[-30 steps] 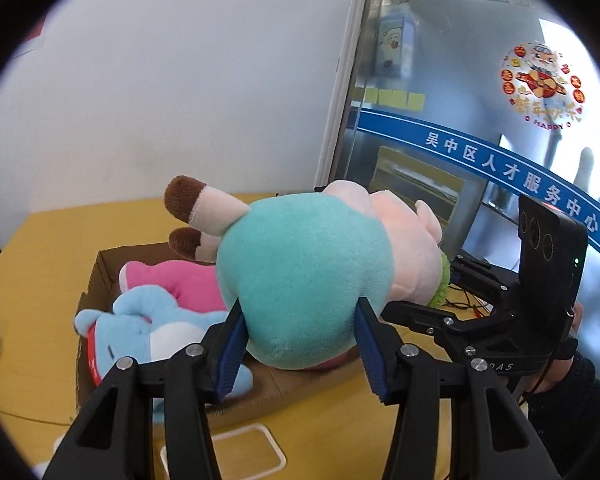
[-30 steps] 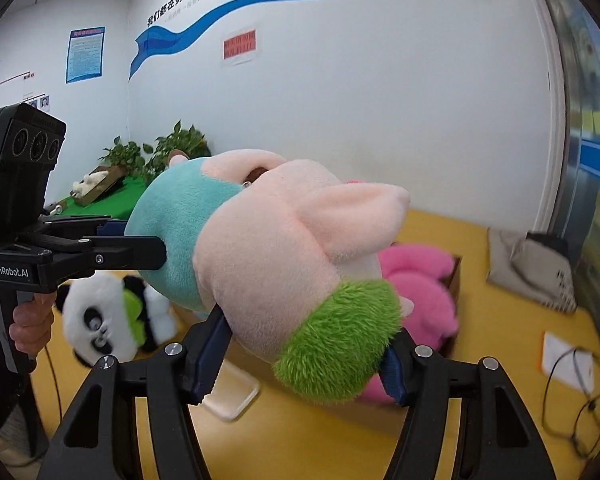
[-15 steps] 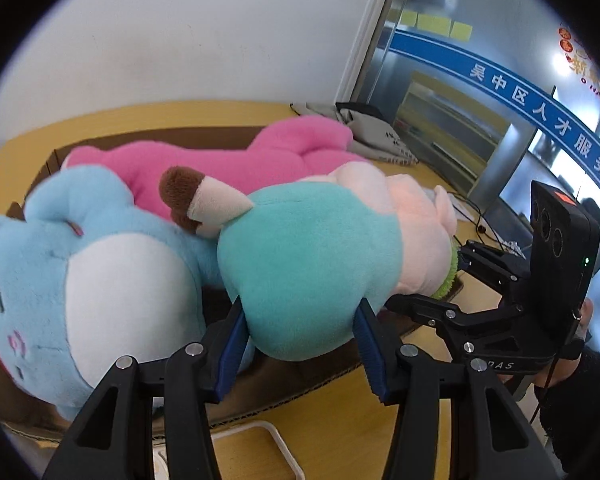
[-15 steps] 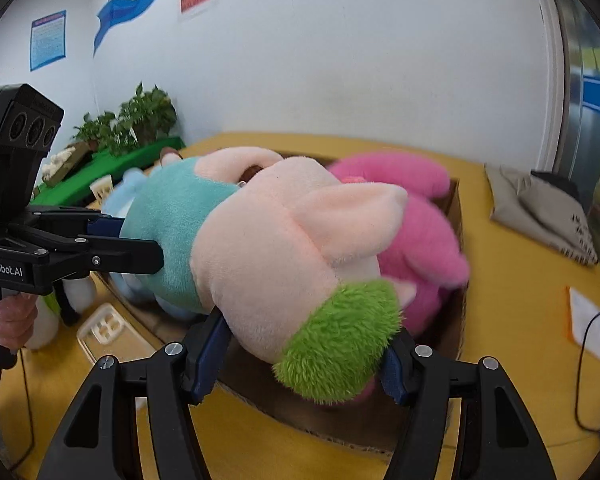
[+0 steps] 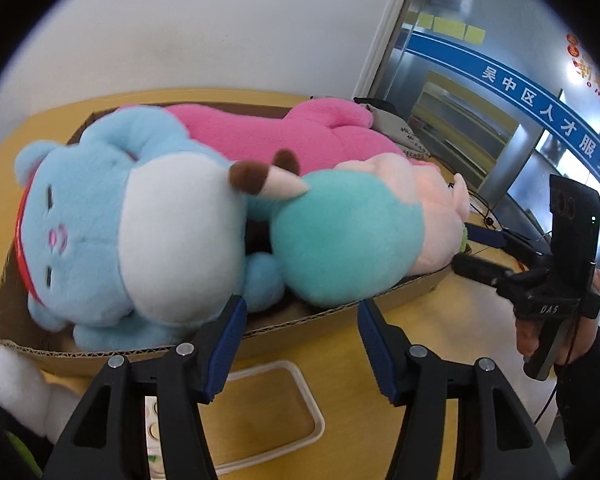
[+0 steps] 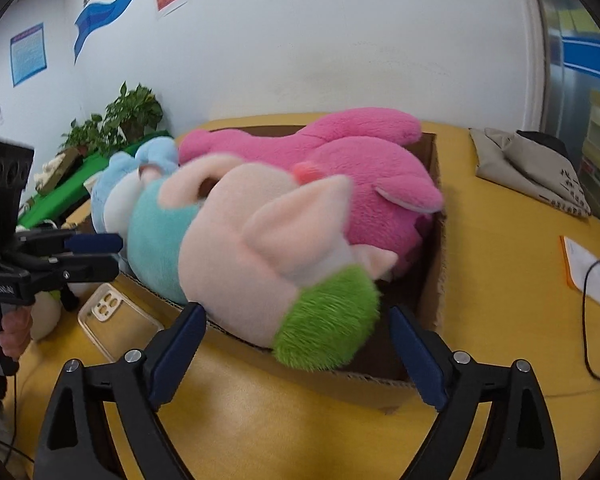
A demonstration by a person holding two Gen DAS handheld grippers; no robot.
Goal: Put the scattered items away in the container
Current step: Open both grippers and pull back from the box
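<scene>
Pig plush (image 5: 348, 240) over box rim (image 5: 332, 312)

Left gripper (image 5: 300, 320) opening; right gripper (image 6: 296, 336) opening, both empty.

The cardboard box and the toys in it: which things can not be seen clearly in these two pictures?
- Floor of the cardboard box: hidden in both views by the blue plush, pink plush and pig plush.
- Pig plush's face: right wrist view, motion-blurred.
- White plush: left wrist view, cut off by the edge.
- Phone case: left wrist view, partly behind the left gripper, whose jaws are opening.
</scene>
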